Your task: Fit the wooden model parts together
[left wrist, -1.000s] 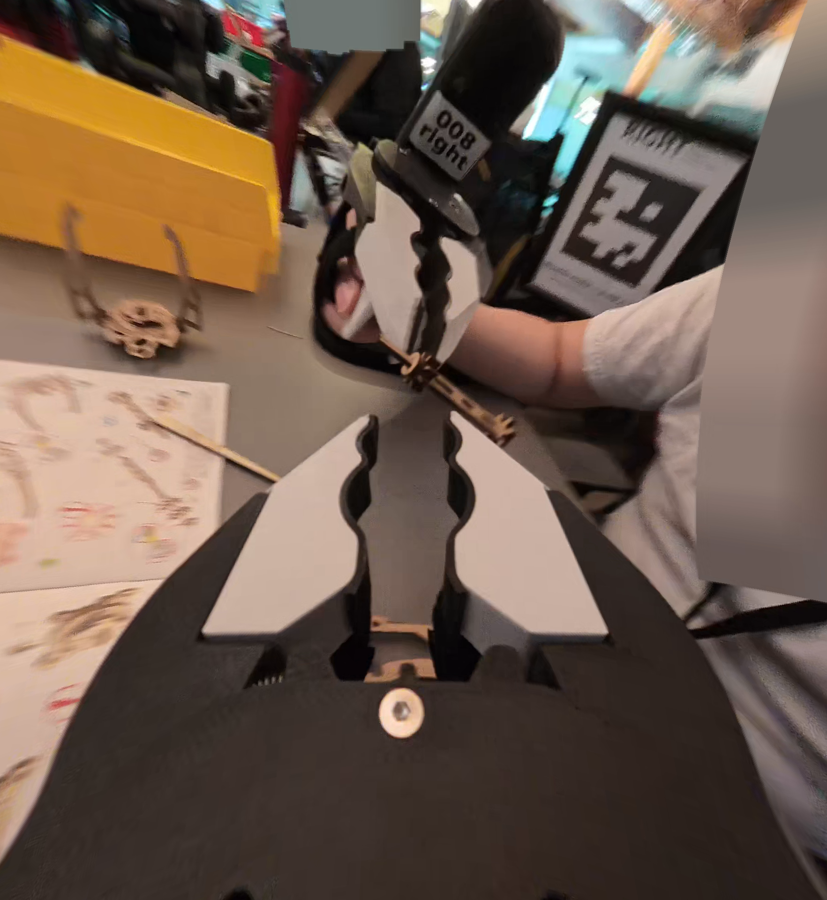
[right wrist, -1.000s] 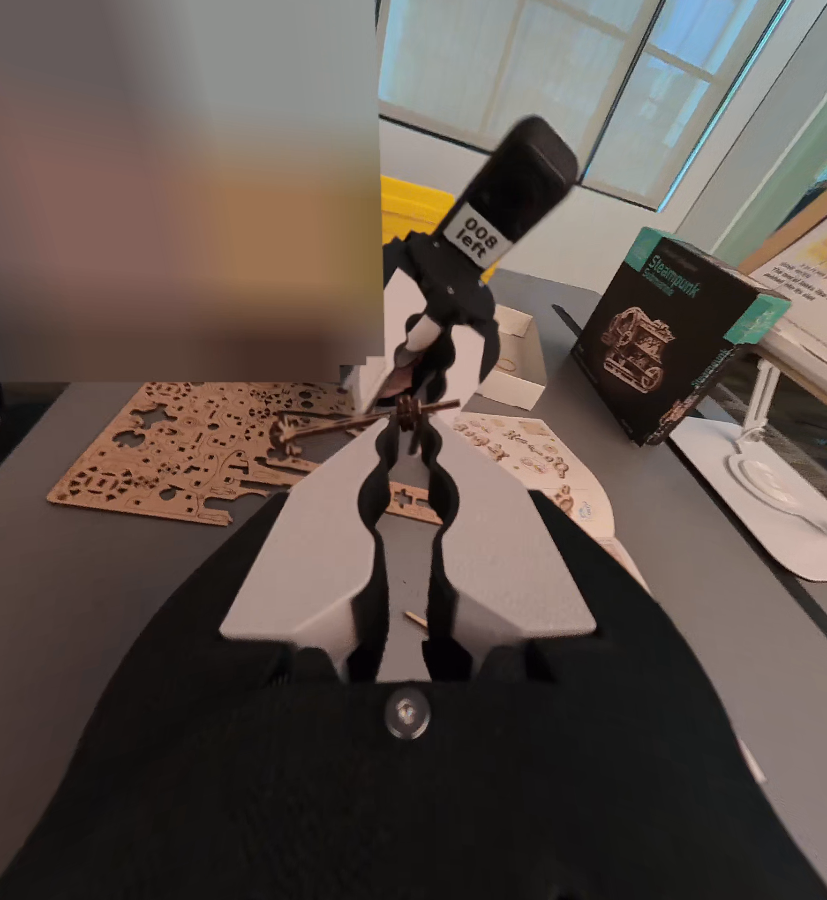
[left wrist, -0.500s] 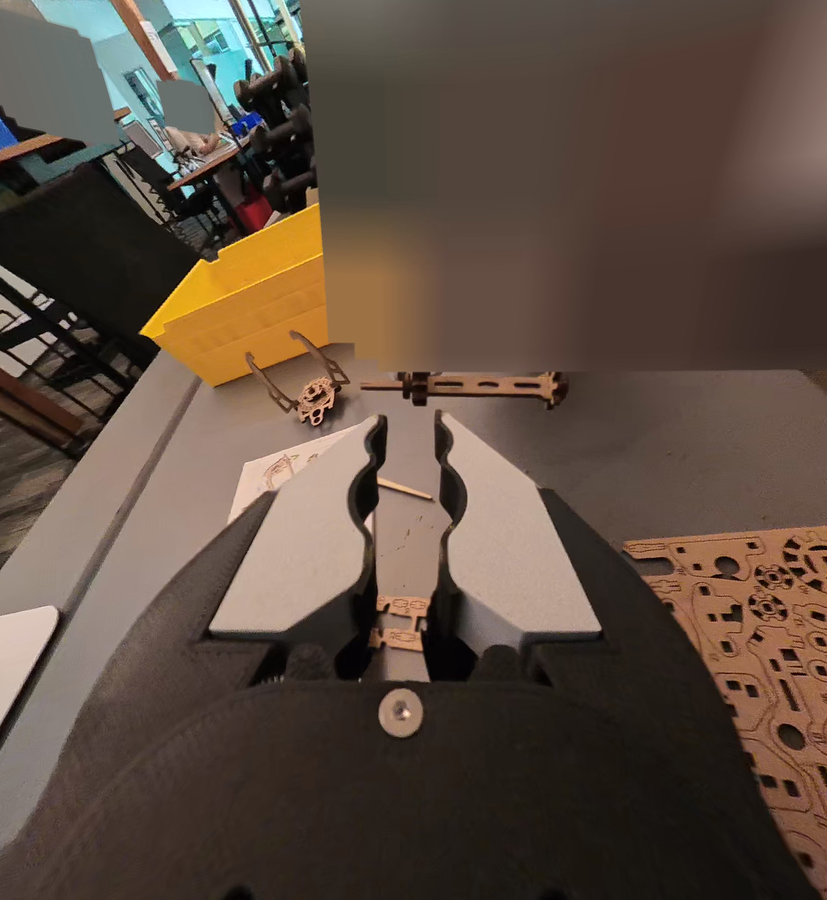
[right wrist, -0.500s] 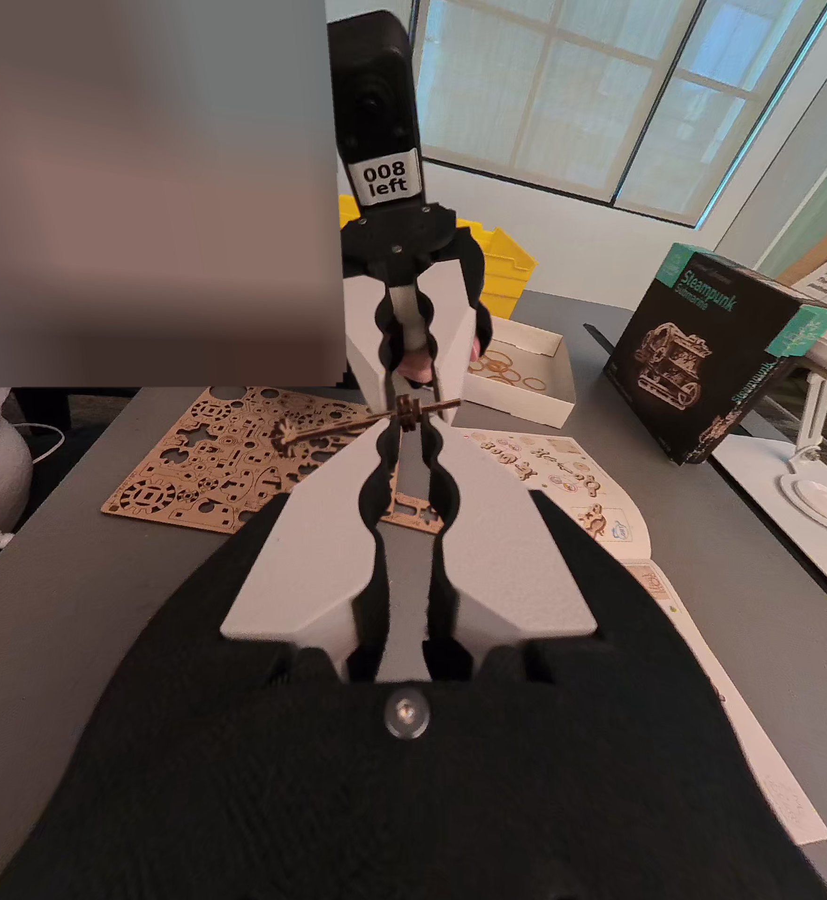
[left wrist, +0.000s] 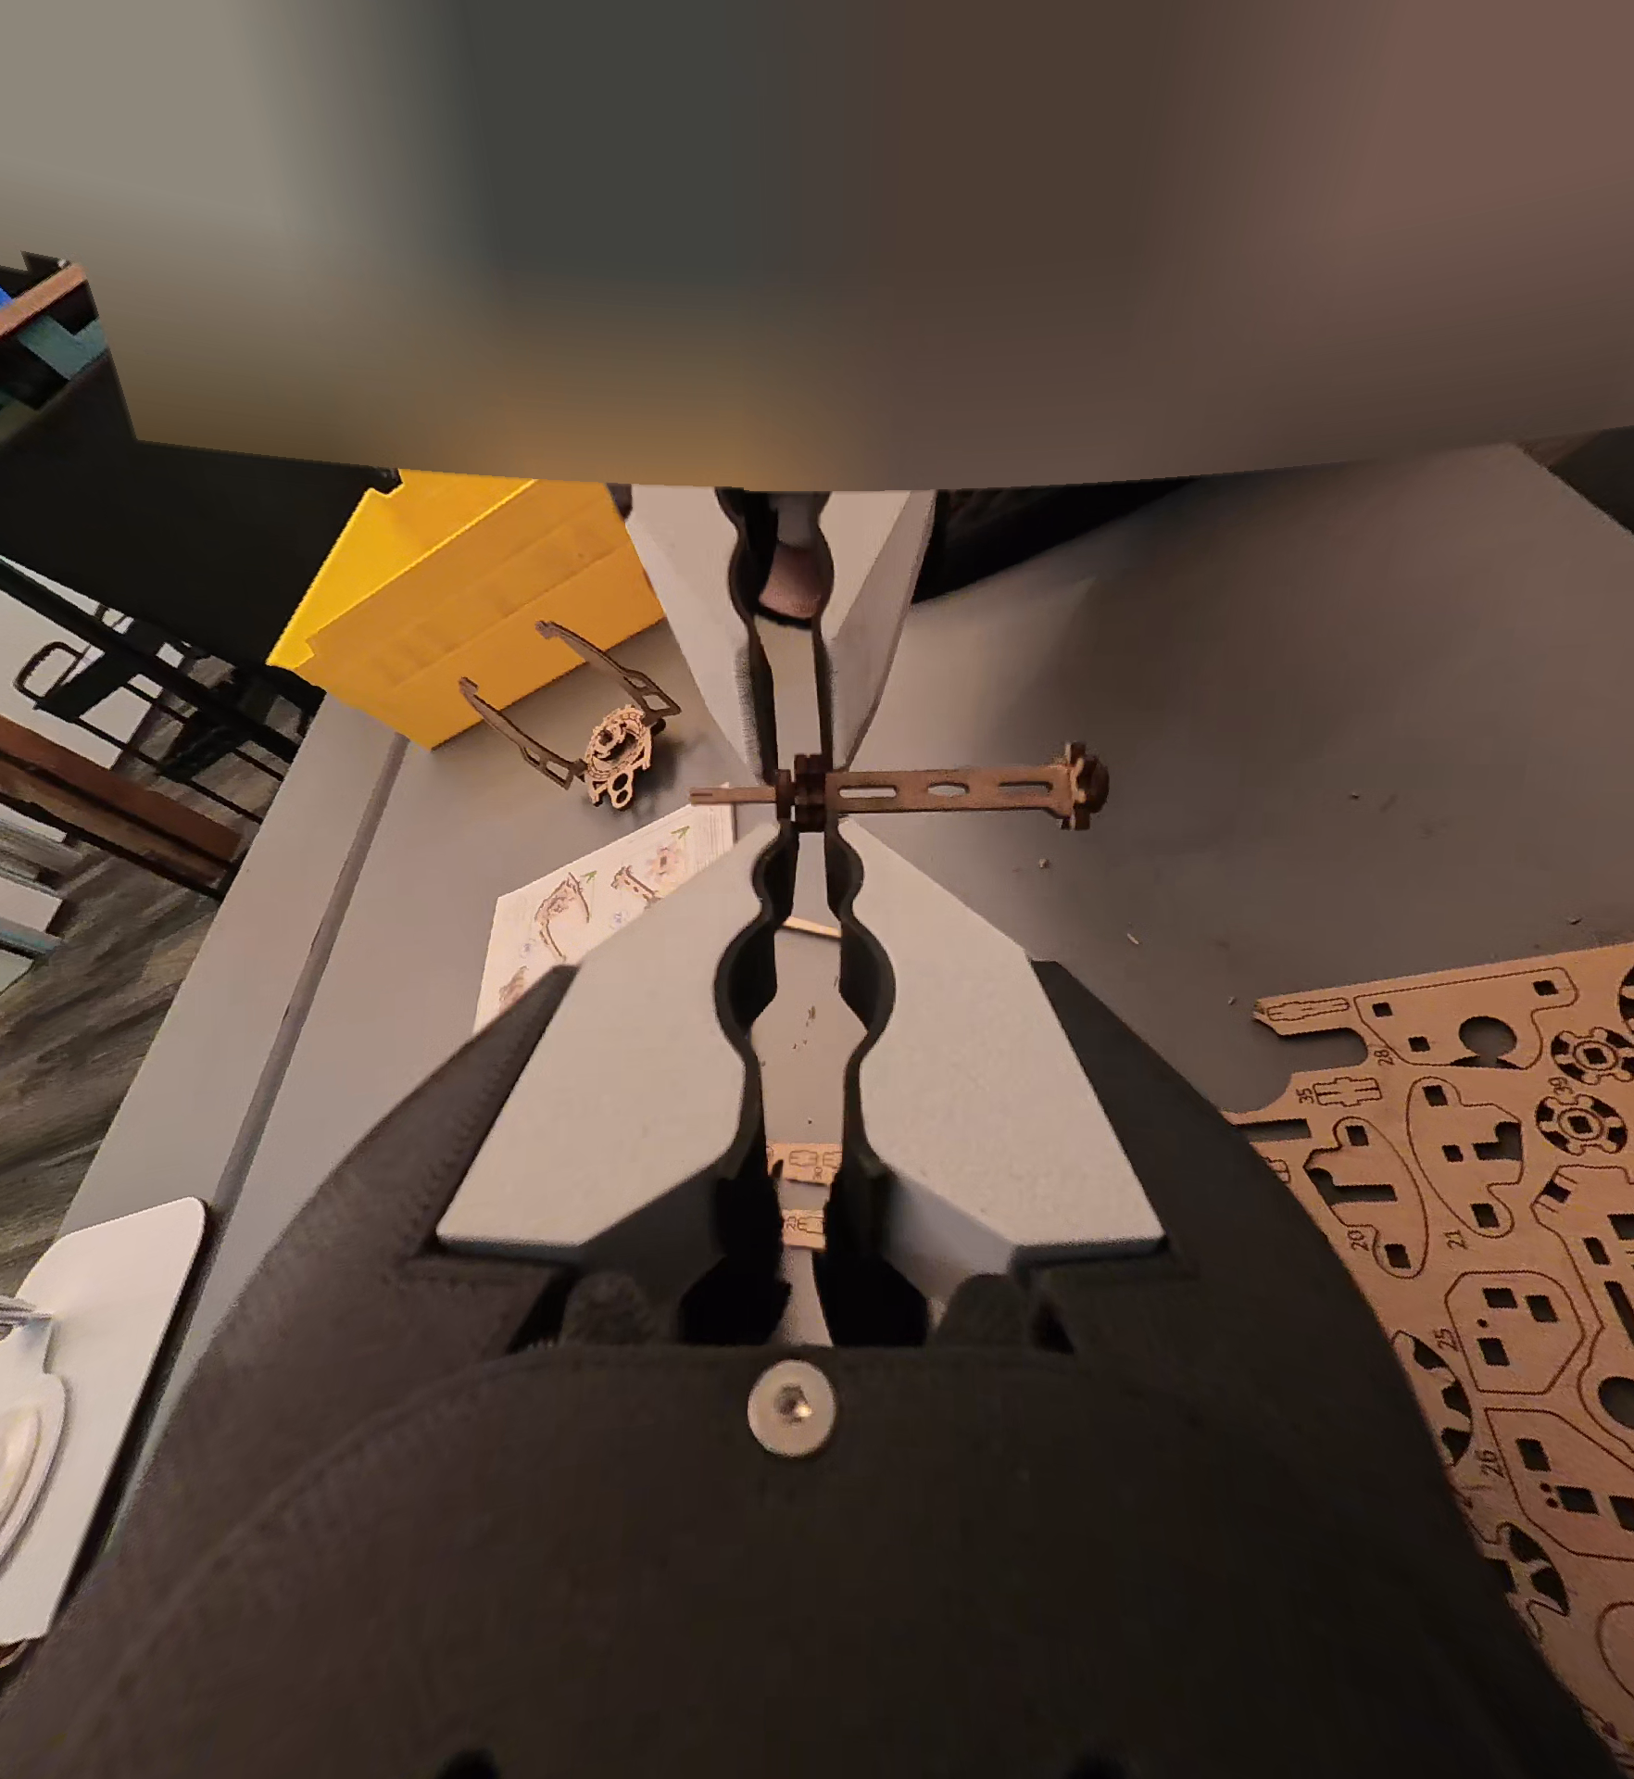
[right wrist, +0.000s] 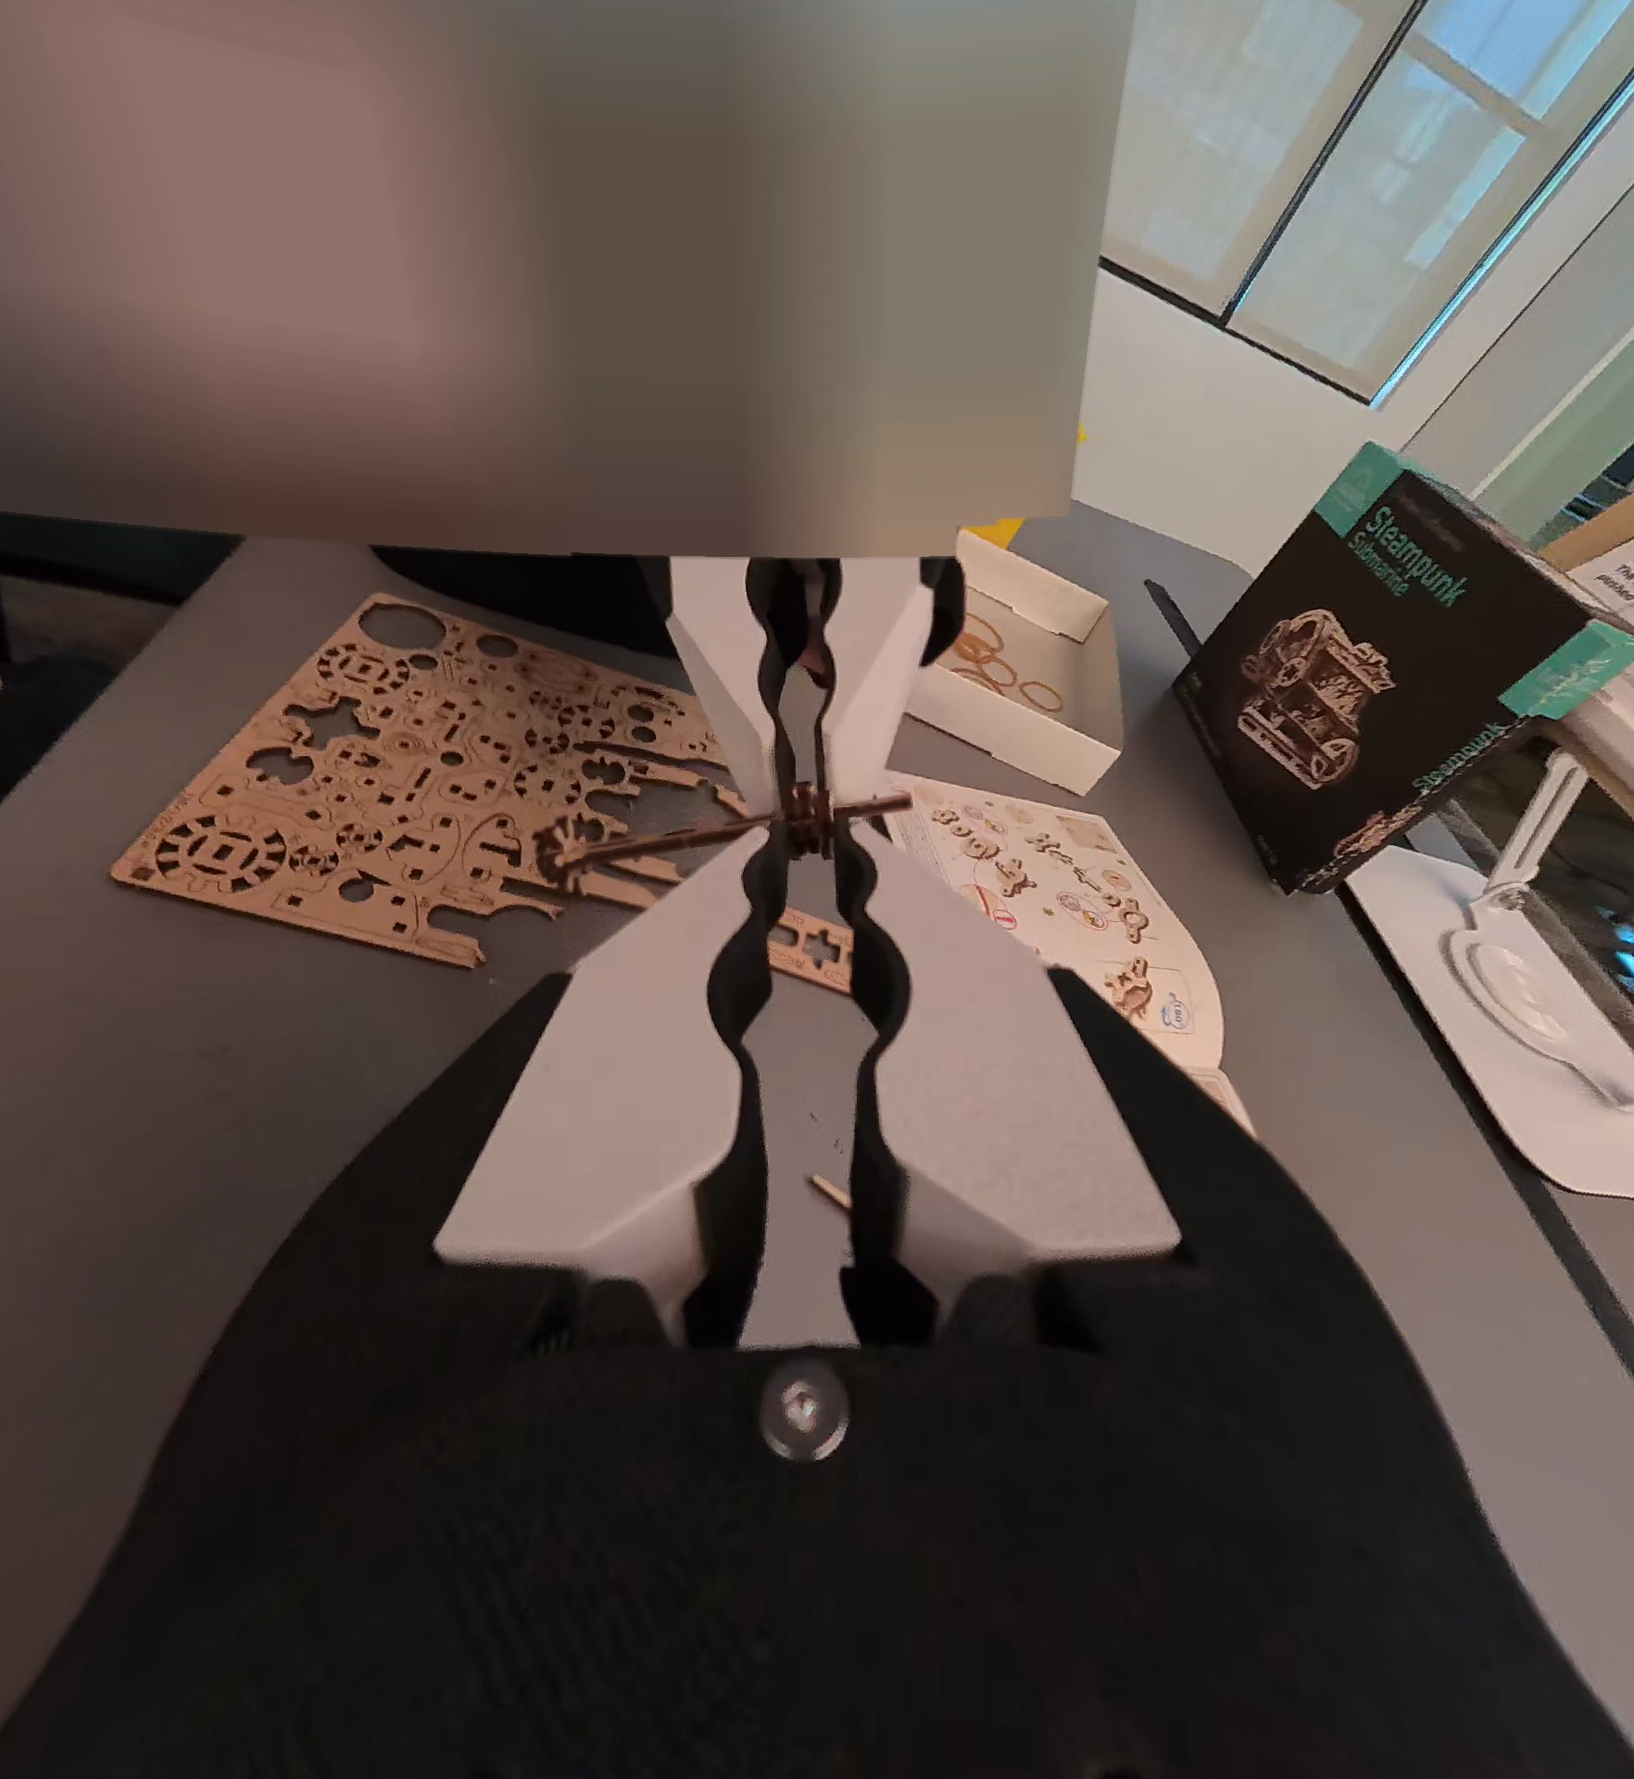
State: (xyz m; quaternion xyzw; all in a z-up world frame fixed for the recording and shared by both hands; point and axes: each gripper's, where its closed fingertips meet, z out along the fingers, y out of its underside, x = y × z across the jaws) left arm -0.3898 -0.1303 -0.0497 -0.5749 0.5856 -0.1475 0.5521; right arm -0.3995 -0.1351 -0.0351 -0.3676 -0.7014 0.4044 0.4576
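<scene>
The slotted wooden rod [left wrist: 929, 791] is being held crosswise above the table [left wrist: 1323, 674]. At its left part, the small hub [left wrist: 802, 791] is being pinched narrowly by the left gripper [left wrist: 805, 830] from below and the right gripper [left wrist: 799, 760] from above; its long axis is running rightward to the toothed end [left wrist: 1080, 785].

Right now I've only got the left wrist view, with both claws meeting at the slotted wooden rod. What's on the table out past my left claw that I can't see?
Observer: A white open tray holding loose tan rings lies just beyond the left claw.
Operator: Anything farther right?
Observer: A dark box with teal edges stands on the table there.
Operator: How far does the instruction sheet run?
Observer: The instruction sheet reaches past the right claw toward that box and ends in a rounded corner.
</scene>
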